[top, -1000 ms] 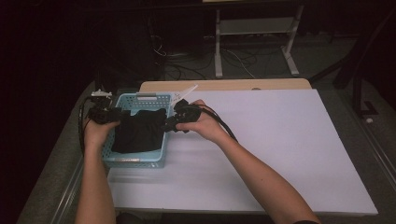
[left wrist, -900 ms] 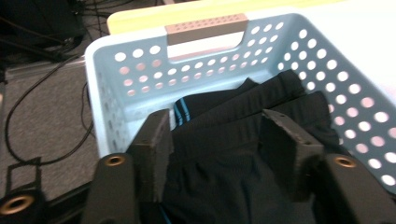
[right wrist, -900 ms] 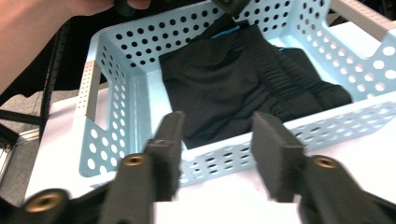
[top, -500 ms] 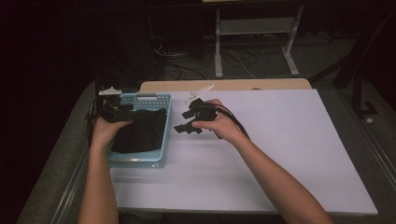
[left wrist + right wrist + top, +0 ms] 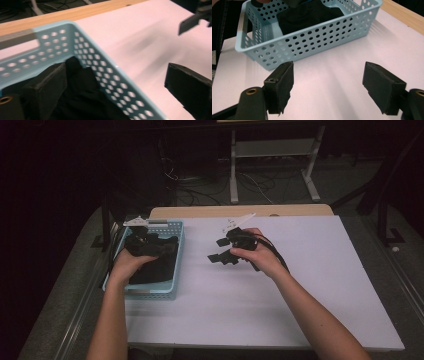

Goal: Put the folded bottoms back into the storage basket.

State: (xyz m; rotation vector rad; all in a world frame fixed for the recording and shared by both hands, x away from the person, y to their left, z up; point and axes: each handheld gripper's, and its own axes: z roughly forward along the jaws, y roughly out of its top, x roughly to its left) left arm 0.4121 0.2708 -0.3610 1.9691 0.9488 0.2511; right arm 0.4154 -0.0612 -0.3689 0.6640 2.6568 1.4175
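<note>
Both hands are drawing apart since the earlier frames: a second ago the two grippers were meeting over the dark cloth in the basket, and now the right gripper (image 5: 220, 251) is sitting out over the bare white table (image 5: 310, 285), well clear of the basket, while the left gripper (image 5: 145, 245) is hanging over the basket's far left part. Both pairs of jaws have just been opening, and nothing is lying between either pair.

From the high view, the light blue basket (image 5: 172, 292) is resting at the table's left edge, and the black cloth (image 5: 152, 267) is lying inside it, covering most of its floor. The left hand (image 5: 125, 265) is hovering over the cloth.

Along the left gripper view, the jaws are standing spread wide, one over the basket's inside and one out over the table, so the perforated basket wall (image 5: 110, 75) is running between them. The cloth (image 5: 85, 95) is bunching up in the corner below the rim.

Along the right gripper view, the jaws are spread and empty above the table (image 5: 332, 82). Beyond them the basket (image 5: 317, 42) is showing its perforated side, with the cloth (image 5: 309, 15) heaped inside against the far wall.
</note>
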